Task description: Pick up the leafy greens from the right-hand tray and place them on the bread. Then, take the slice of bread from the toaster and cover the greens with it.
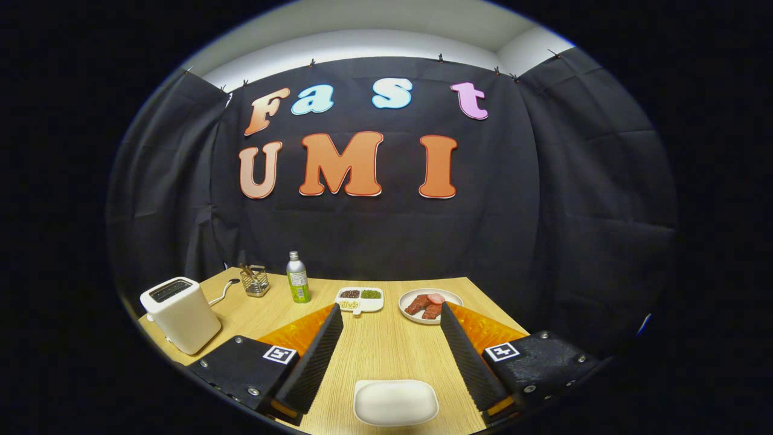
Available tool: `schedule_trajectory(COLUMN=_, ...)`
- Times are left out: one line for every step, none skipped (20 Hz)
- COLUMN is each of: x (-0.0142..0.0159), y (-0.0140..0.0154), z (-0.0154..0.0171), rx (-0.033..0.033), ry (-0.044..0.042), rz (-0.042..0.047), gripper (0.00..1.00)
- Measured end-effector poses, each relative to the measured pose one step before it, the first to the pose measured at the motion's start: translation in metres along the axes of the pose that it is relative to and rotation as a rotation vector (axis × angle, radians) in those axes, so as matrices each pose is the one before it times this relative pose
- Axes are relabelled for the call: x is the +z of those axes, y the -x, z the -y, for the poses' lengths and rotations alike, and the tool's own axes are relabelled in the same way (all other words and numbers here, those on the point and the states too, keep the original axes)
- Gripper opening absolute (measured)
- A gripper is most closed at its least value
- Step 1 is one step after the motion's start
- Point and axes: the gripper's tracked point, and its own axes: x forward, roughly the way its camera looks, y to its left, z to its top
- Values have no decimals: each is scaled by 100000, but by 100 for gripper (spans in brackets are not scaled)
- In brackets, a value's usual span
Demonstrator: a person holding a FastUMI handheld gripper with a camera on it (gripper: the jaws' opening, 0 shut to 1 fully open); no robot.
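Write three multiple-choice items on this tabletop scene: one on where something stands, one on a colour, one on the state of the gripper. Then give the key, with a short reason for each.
1. Where does the toaster stand?
A. Between the fingers
B. Off to the left of the left finger, by the table's edge
C. Behind the round plate

2. What colour is the empty dish lying between the fingers?
A. White
B. Orange
C. Green

3. How is the gripper set?
A. Shut on the bottle
B. Shut on the dish
C. Open, holding nothing

Key:
1 B, the white toaster sits beyond the left finger, near the table's left edge.
2 A, the rounded dish between the fingers is plain white.
3 C, the fingers are spread wide with bare wood between them, and the bottle stands untouched farther back.
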Motion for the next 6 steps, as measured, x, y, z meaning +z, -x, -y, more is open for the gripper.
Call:
schedule_trajectory(x=48, y=84, z=-37, rx=47, ry=540, rz=496, gripper=98)
schedule_trajectory(x=-7, y=-10, z=-56, rx=107, ry=-13, rz=374, gripper=98)
schedule_trajectory(x=9, y=60, z=-29, rx=293, ry=-308, rz=27, gripper=98)
schedule_trajectory(x=-140, y=-132, z=-90, rx=179, ry=-456, rz=-150, gripper=98)
schedule_trajectory(x=-60, y=-5, z=-44, rx=128, ry=-413, rz=-29, gripper=98)
schedule_trajectory(x=-53, y=-34, z=78, rx=-182, ry=-182, rz=0, gripper=98)
